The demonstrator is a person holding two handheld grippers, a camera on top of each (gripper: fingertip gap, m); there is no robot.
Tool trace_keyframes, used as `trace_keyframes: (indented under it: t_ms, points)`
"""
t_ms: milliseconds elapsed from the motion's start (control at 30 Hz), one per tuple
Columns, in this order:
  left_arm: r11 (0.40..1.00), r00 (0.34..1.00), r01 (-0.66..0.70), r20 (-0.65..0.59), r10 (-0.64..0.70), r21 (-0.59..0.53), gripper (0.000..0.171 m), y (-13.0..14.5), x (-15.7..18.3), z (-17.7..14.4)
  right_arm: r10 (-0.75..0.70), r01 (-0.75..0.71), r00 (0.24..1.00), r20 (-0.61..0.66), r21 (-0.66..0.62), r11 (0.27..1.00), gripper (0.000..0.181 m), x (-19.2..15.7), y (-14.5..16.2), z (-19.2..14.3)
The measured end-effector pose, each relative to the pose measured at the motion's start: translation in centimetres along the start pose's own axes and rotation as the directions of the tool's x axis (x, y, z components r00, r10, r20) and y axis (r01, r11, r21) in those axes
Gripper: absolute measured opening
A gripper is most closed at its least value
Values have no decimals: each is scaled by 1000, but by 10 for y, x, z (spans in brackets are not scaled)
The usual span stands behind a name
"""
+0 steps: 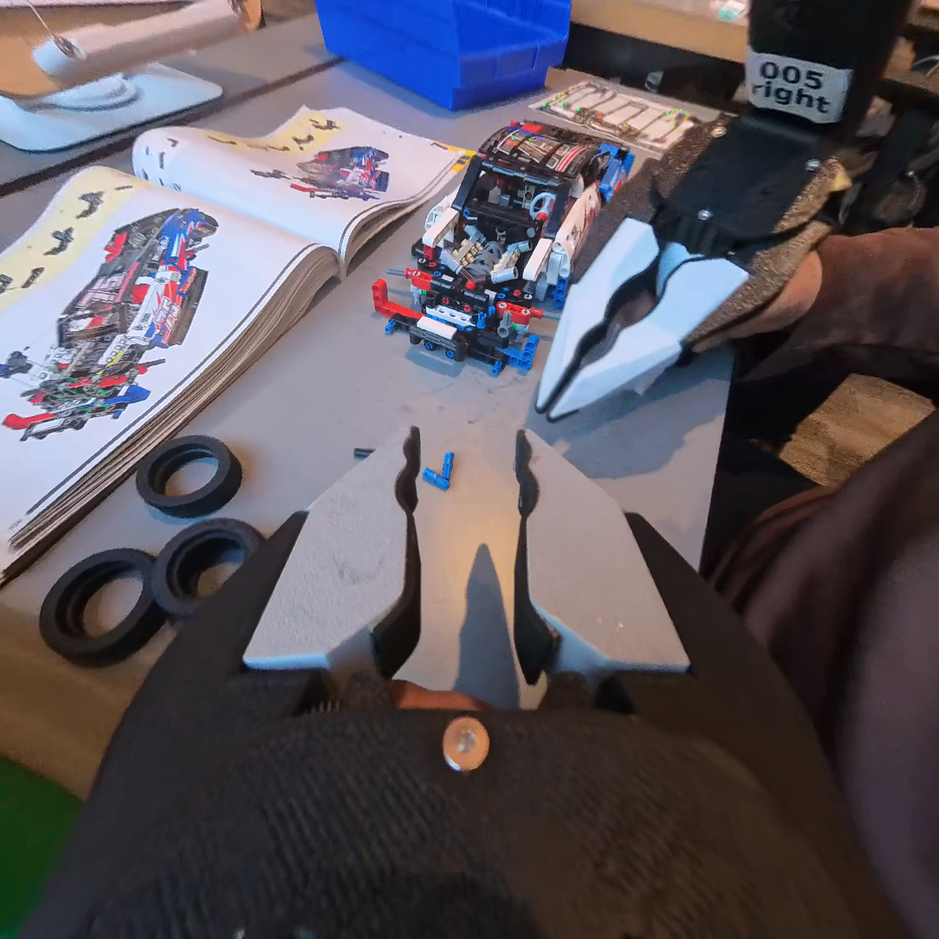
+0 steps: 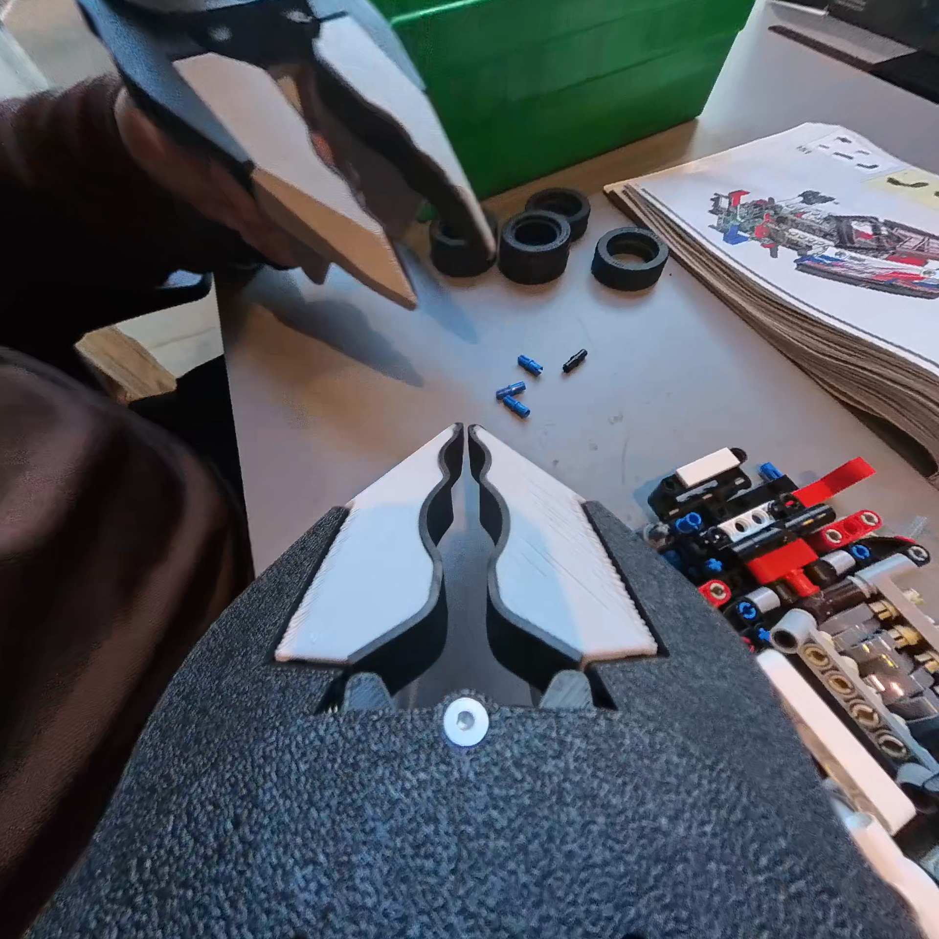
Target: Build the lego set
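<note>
My partly built lego car (image 1: 513, 239) sits upright on the grey bench (image 1: 315, 406): black chassis, white side panels, red and blue beams, engine block exposed, no wheels fitted. Four loose black tyres (image 2: 536, 247) lie on their sides near the open instruction booklet (image 1: 167, 284). Three blue connector pins (image 2: 515, 391) and one black pin (image 2: 574, 360) lie scattered on the bench, well apart from the car.

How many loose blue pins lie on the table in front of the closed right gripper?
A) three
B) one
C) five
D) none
A: the right wrist view shows three blue pins lying loose on the grey table just beyond the right gripper, with one black pin beside them.
</note>
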State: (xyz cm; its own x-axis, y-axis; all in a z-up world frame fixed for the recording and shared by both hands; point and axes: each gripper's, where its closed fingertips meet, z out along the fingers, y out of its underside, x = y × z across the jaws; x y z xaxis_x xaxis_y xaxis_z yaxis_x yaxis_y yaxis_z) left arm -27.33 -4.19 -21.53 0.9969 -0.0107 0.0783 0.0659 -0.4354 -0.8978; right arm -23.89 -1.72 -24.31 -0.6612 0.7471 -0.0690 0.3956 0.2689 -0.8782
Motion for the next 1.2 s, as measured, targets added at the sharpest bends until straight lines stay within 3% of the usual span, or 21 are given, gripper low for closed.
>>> trace_keyframes:
  t_ms: [200,467,567,667,800,867,1000,1100,1200]
  points:
    - [998,998,20,61,-23,52,34,15,5,-35,-29,29,999,44,1,1000,0,-21,-15,29]
    - [961,990,141,-15,-141,236,34,12,11,-81,-108,108,979,172,9,994,0,-63,-49,91]
    - [964,991,132,-16,-132,232,35,21,4,-90,-88,87,961,261,15,996,5,-73,-59,106]
    - [963,996,82,-51,-71,256,34,12,4,-92,-46,41,941,334,24,999,10,-75,-67,111]
    - [983,990,97,-118,-79,154,36,15,2,-79,-28,2,940,339,75,997,11,-63,-77,110]
    - [989,992,99,-82,-91,107,42,15,-6,-79,-2,-34,939,343,98,995,12,-58,-82,108]
    - [997,1000,17,17,-19,73,44,-13,-27,-106,61,-109,946,318,133,985,10,-49,-87,104]
    - [987,960,-113,243,138,-116,44,-16,-95,-133,142,-198,936,321,149,969,8,-51,-88,98]
    - [918,924,-169,268,275,-359,42,-4,-159,-148,169,-213,948,269,143,966,8,-56,-82,91]
